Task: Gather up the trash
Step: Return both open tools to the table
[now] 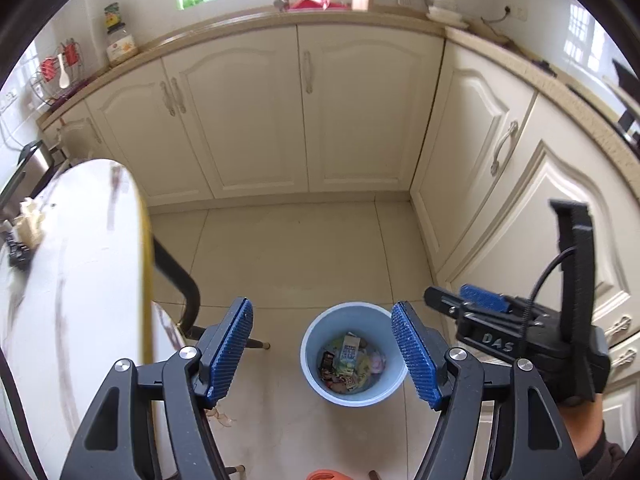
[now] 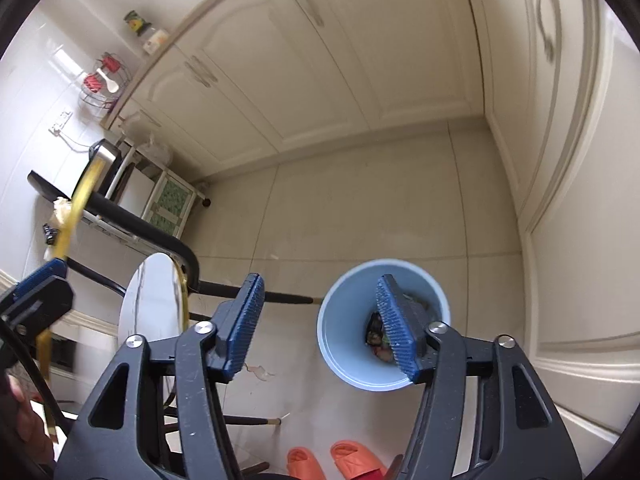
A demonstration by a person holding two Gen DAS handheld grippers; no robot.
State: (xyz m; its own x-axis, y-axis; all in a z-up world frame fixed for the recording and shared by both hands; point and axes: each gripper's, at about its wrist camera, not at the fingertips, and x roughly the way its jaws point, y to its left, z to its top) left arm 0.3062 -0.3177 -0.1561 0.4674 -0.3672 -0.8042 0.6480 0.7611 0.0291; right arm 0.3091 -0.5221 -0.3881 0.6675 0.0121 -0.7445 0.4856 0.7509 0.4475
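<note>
Your left gripper [image 1: 322, 354] fills the near edge of the left wrist view, its two blue ribbed pads [image 1: 232, 350] standing apart with nothing between them, so the jaws are released. To the far left of it you see the white table [image 1: 80, 264] with a yellow edge, and on its far left part a pale crumpled thing and a small dark thing, both too blurred to name. A black curved table leg [image 1: 180, 276] goes down from the table to the tiled floor [image 1: 300, 248]. Between your two pads, on the floor below, stands the light blue trash bin [image 1: 316, 332]; the collected trash [image 1: 350, 362], coloured wrappers and small packets, lies on its bottom. A small pale scrap [image 1: 222, 416] lies on the floor just left of the bin, beside the near left pad. To the right, your right gripper [image 1: 464, 304] comes in from the side, held by a hand [image 1: 580, 416] in a dark sleeve. In the right wrist view this right gripper [image 2: 320, 328] also has its jaws released and empty; its right pad stands over the mouth of the bin [image 2: 344, 320], so it hides part of the trash there. At the near edge, a pair of orange slippers [image 2: 336, 462] lies on the floor. Cream cabinets [image 1: 296, 112] close the far side and the right side.
</note>
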